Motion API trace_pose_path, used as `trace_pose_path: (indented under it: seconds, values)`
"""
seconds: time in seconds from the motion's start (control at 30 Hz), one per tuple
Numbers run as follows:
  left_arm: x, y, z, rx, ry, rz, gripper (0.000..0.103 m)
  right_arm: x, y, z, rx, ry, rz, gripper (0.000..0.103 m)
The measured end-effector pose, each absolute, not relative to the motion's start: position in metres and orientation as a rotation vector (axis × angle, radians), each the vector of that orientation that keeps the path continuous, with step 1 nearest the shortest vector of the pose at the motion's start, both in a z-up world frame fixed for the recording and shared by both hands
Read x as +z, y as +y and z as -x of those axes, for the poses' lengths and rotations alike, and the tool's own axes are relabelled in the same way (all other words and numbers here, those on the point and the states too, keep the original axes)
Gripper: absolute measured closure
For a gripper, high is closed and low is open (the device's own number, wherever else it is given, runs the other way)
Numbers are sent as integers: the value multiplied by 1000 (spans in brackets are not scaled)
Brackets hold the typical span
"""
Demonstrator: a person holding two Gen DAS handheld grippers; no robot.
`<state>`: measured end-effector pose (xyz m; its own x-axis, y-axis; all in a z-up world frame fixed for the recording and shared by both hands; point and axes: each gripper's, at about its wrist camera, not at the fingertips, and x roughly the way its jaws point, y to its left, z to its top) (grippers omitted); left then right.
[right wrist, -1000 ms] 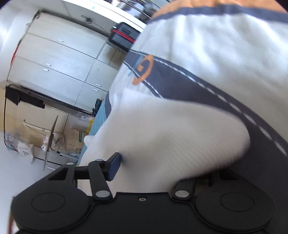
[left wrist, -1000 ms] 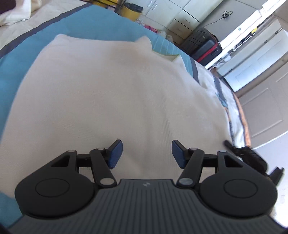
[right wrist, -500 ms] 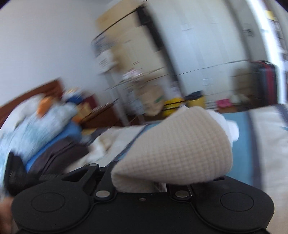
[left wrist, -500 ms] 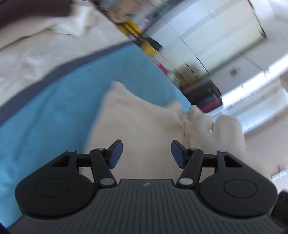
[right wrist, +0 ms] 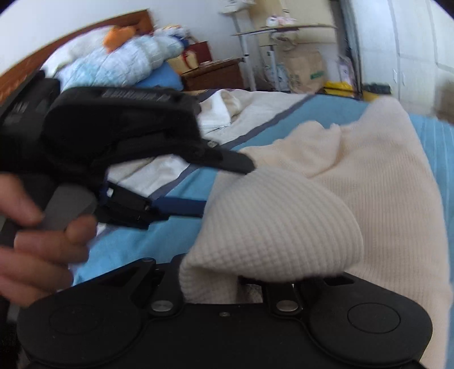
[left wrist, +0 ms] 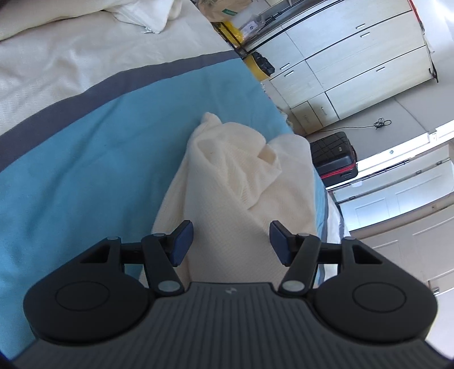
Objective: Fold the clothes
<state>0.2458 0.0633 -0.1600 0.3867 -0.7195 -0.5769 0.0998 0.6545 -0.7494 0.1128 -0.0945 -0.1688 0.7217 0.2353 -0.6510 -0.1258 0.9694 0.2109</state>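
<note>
Left hand-held gripper (left wrist: 231, 241), bottom centre of its view: blue pads well apart, holding nothing, poised over the cream waffle-knit garment (left wrist: 241, 181) bunched on the bed's blue cover (left wrist: 85, 176). Right hand-held gripper (right wrist: 255, 281): jaws opening, a fold of the same garment draped between and over them, fingertips hidden. A hand (right wrist: 34, 235) at left edge grips the other tool. Pillows (left wrist: 136, 14) upper left; cabinets (left wrist: 354, 65) and a black suitcase (left wrist: 334, 159) at right.
</note>
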Motion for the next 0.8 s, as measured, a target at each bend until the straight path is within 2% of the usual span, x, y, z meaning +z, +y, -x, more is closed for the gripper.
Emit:
trace_pose_path:
  seconds: [0.03, 0.07, 0.17, 0.37, 0.5, 0.57, 0.8]
  values:
    - [-161, 63, -246, -574, 1060, 687, 45, -168, -91, -114, 208, 751, -135, 75]
    - [-162, 65, -245, -568, 1065, 688, 45, -166, -88, -111, 228, 757, -130, 65]
    - [-164, 73, -243, -551, 1067, 710, 45, -157, -87, -94, 311, 766, -136, 57]
    - [-161, 81, -239, -499, 1058, 699, 45, -129, -123, -38, 465, 721, -226, 56]
    - [-148, 74, -231, -410, 1010, 557, 43, -113, -166, 12, 297, 695, -191, 54]
    - [-139, 71, -227, -382, 978, 473, 43, -113, -177, 30, 210, 712, -134, 54]
    - [-127, 63, -218, -531, 960, 496, 43, -142, -188, 44, 63, 804, -31, 54]
